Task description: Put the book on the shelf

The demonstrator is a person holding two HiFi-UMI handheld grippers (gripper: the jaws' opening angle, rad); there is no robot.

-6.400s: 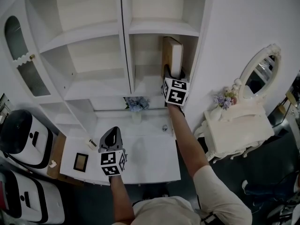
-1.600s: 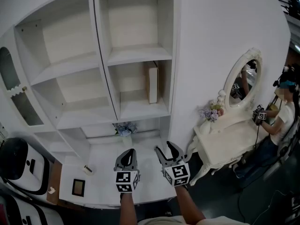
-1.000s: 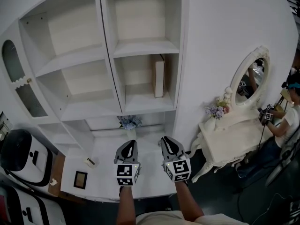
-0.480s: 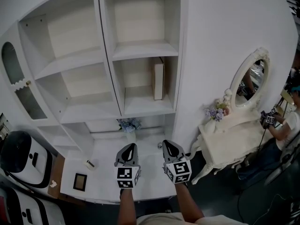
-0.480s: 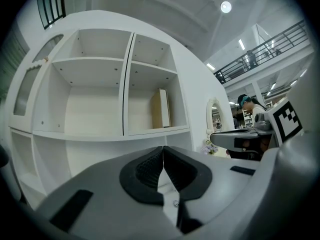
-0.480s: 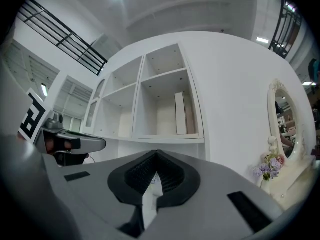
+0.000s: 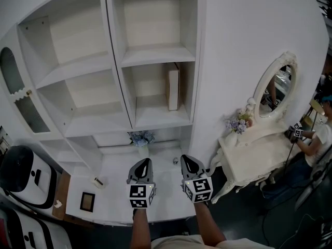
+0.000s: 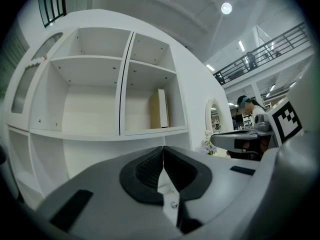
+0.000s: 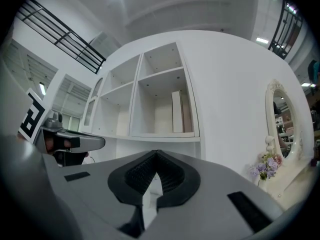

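head view: the cream, hard-covered book (image 7: 173, 87) stands upright in the middle right bay of the white wooden shelf (image 7: 161, 122), against the bay's right wall. your left hand-held gripper (image 7: 142, 163) and right hand-held gripper (image 7: 187, 160) hover side by side over the white counter (image 7: 111, 176), well apart from the book.
left gripper view: jaws pressed together on nothing.
right gripper view: jaws pressed together, empty.
step: placing looks done.
next move: probably none; stay clear of the shelf.
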